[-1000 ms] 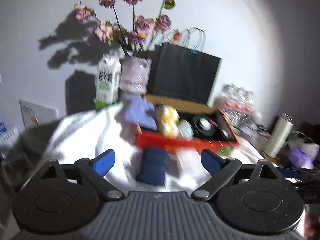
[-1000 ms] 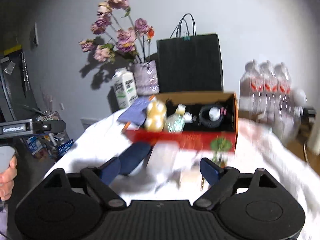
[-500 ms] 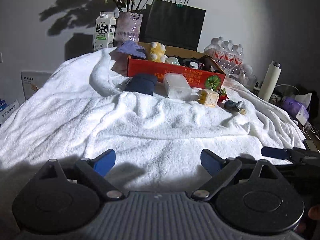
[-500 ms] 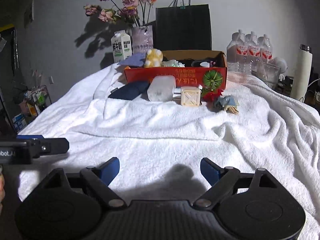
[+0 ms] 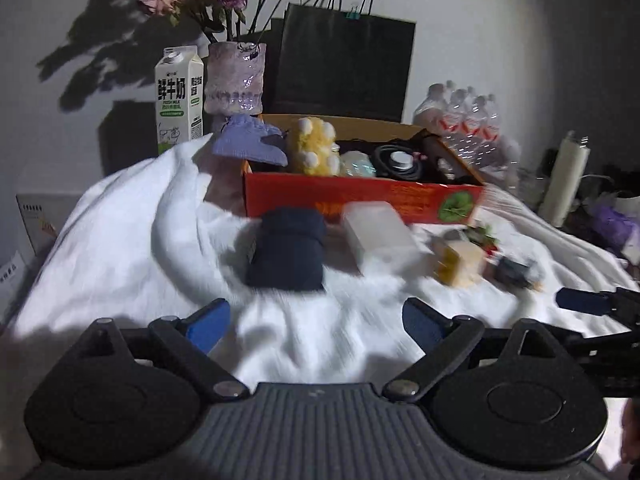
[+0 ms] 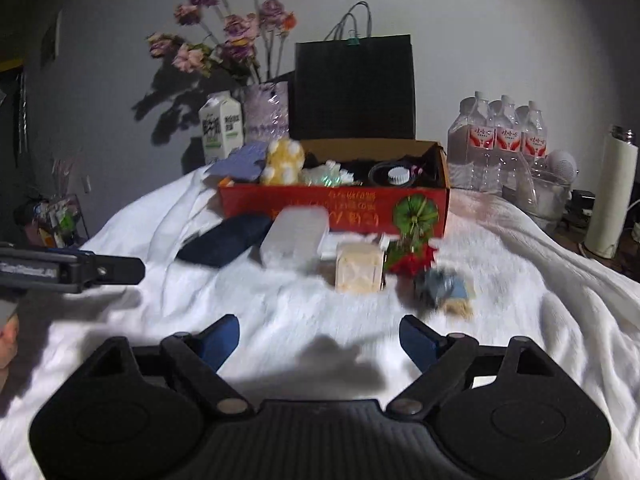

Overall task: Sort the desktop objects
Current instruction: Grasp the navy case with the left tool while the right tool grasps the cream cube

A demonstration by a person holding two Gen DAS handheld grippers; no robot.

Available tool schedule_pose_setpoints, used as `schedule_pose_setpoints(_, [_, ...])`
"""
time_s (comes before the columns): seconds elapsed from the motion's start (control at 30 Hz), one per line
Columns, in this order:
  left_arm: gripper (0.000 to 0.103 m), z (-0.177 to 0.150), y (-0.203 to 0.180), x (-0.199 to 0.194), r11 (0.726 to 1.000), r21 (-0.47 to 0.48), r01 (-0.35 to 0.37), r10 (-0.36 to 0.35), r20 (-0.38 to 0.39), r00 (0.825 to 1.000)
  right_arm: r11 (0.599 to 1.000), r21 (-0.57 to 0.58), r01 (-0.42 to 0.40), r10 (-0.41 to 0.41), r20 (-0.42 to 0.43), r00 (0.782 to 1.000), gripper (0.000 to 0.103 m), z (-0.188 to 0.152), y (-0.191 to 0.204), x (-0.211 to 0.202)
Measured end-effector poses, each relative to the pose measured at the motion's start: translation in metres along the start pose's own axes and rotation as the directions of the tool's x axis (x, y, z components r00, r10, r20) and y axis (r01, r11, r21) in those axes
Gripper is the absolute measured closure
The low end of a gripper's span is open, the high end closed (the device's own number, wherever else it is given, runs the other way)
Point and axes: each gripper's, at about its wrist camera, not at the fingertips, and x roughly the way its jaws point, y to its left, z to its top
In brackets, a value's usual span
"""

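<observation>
A red cardboard box (image 5: 360,200) holding a yellow plush toy and other items stands at the back of the white blanket (image 5: 120,240). In front of it lie a navy pouch (image 5: 288,254), a translucent plastic box (image 5: 380,232), a cream cube (image 6: 358,268), a red flower ornament (image 6: 412,258) and a small blue-grey item (image 6: 444,286). My left gripper (image 5: 316,322) hovers open just short of the pouch. My right gripper (image 6: 320,338) faces the cube and plastic box; its jaws are closing slightly with nothing between them.
A milk carton (image 5: 178,100), a vase of dried flowers (image 5: 236,78) and a black paper bag (image 5: 344,68) stand behind the box. Water bottles (image 6: 500,144), a glass bowl (image 6: 548,196) and a white flask (image 6: 612,200) are at the right.
Compared with half a second ago, both grippers have moved forward over the blanket and the row of objects now looms much closer. Both pairs of jaws remain wide and hold nothing.
</observation>
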Motion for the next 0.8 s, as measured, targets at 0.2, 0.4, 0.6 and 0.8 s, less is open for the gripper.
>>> schedule_pose_setpoints(0.2, [0.010,0.029,0.015,0.113,0.999,0.013,-0.051,0.052,-0.120,0.991,0.993,0.120,0.006,-0.002,-0.037,0.999,0.043,0.016,-0.022,0.074])
schedule_pose_setpoints(0.4, [0.038,0.031,0.023,0.136,0.999,-0.036,0.008,-0.013,-0.166,0.986,0.991,0.126,0.032,-0.025,-0.055,0.998,0.063,0.012,-0.028,0.090])
schedule_pose_setpoints(0.6, [0.040,0.038,0.010,0.088,0.999,-0.035,-0.034,0.030,-0.110,0.993,0.992,0.129,-0.003,0.007,-0.034,0.999,0.063,0.014,-0.024,0.073])
schedule_pose_setpoints(0.8, [0.040,0.018,0.000,-0.016,0.999,-0.047,0.025,-0.027,-0.054,0.998,0.989,0.101,-0.105,0.106,-0.004,0.994,0.063,0.007,-0.009,-0.003])
